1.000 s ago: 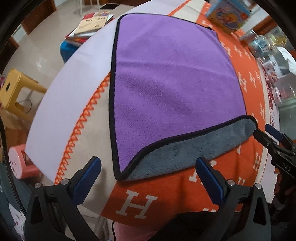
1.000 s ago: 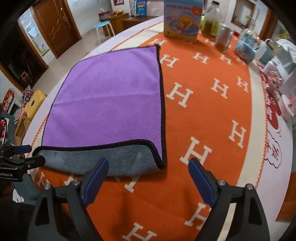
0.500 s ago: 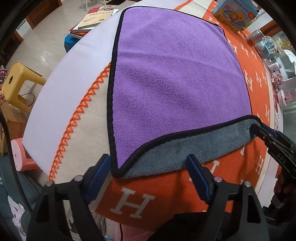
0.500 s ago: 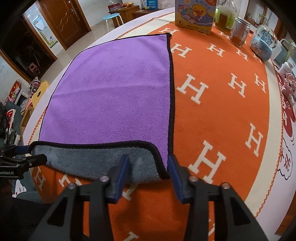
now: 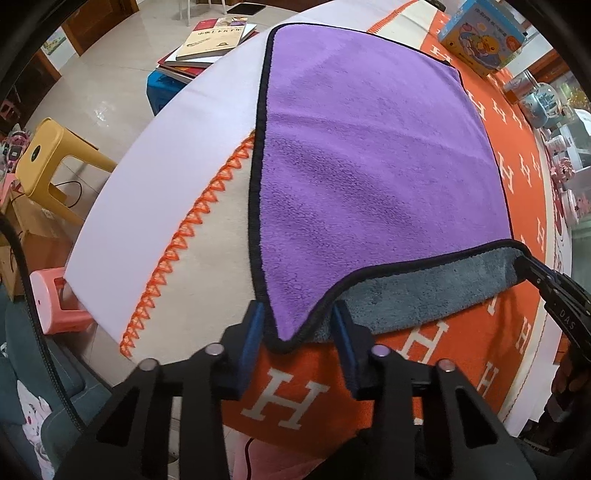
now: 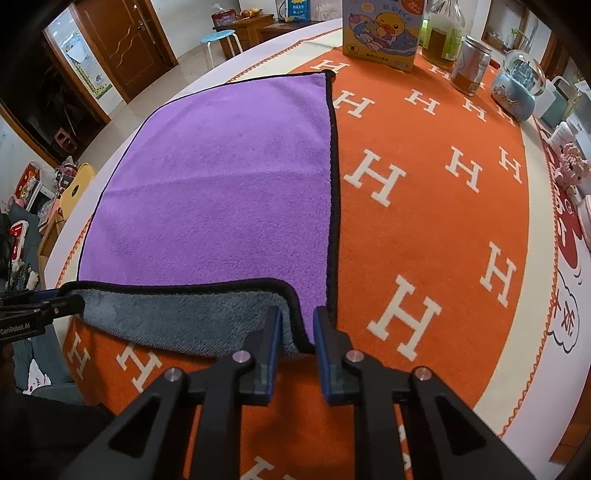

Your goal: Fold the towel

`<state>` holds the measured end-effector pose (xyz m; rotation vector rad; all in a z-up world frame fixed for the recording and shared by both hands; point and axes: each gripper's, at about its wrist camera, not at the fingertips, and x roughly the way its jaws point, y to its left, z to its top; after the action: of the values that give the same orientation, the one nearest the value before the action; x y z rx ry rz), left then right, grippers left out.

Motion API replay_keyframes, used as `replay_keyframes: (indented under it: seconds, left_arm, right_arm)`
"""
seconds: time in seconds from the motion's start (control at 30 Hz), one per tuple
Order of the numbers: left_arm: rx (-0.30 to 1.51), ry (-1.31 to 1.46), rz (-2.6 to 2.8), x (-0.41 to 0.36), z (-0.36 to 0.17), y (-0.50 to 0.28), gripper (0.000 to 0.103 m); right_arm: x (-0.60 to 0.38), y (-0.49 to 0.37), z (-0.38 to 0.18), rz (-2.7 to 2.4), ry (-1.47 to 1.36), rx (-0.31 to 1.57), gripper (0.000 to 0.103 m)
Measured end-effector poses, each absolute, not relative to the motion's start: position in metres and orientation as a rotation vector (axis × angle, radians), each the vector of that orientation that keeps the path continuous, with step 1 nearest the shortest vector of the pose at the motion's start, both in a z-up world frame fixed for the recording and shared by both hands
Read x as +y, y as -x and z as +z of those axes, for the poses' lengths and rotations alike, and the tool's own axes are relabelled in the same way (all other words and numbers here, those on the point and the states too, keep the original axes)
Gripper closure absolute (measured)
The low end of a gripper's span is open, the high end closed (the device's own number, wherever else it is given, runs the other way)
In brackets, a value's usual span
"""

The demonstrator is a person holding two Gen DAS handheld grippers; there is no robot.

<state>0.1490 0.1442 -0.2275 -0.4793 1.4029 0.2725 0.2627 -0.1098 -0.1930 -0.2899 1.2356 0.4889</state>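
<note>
A purple towel point(image 5: 369, 158) with black trim and a grey underside lies flat on the orange H-patterned tablecloth point(image 5: 288, 398); it also shows in the right wrist view point(image 6: 221, 184). Its near edge is turned over, grey side up point(image 6: 177, 317). My left gripper point(image 5: 297, 332) straddles the towel's near left corner, its jaws narrowed around it with a gap still showing. My right gripper point(image 6: 297, 326) is shut on the near right corner. Each gripper shows at the edge of the other's view.
A duck-print box point(image 6: 384, 29), a bottle point(image 6: 443, 33), a can point(image 6: 471, 66) and a snow globe point(image 6: 517, 92) stand at the table's far side. A yellow stool point(image 5: 48, 162), a pink stool point(image 5: 55, 295) and books point(image 5: 210, 40) are off the table's left edge.
Both grippers moved forward onto the towel's near corners and their jaws closed in from wide open. The right closed first; the left has narrowed around its corner.
</note>
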Motion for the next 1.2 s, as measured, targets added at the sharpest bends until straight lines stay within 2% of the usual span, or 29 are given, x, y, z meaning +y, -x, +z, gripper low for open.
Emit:
replay_keyframes:
  seconds: [0.07,0.17,0.3,0.57,1.2]
  left_arm:
    - [1.398,0.471,0.275,0.150,-0.225,-0.143,0.081]
    - [1.393,0.469,0.270,0.151,-0.224,-0.141,0.088]
    - [1.385,0.472,0.265,0.153,-0.221,-0.141,0.091]
    - [1.373,0.481,0.250,0.155,-0.213,-0.144,0.097]
    - [1.223,0.337,0.210,0.181,-0.139,-0.201,0.097]
  right_arm:
    - [-0.110,-0.263,-0.193,0.489,0.291,1.235,0.089]
    - [-0.111,-0.263,-0.193,0.489,0.292,1.232,0.093]
    - [-0.111,-0.262,-0.191,0.495,0.291,1.228,0.096]
    - [-0.111,-0.263,-0.186,0.498,0.280,1.205,0.097]
    - [-0.100,-0.292,-0.138,0.479,0.168,1.054,0.097]
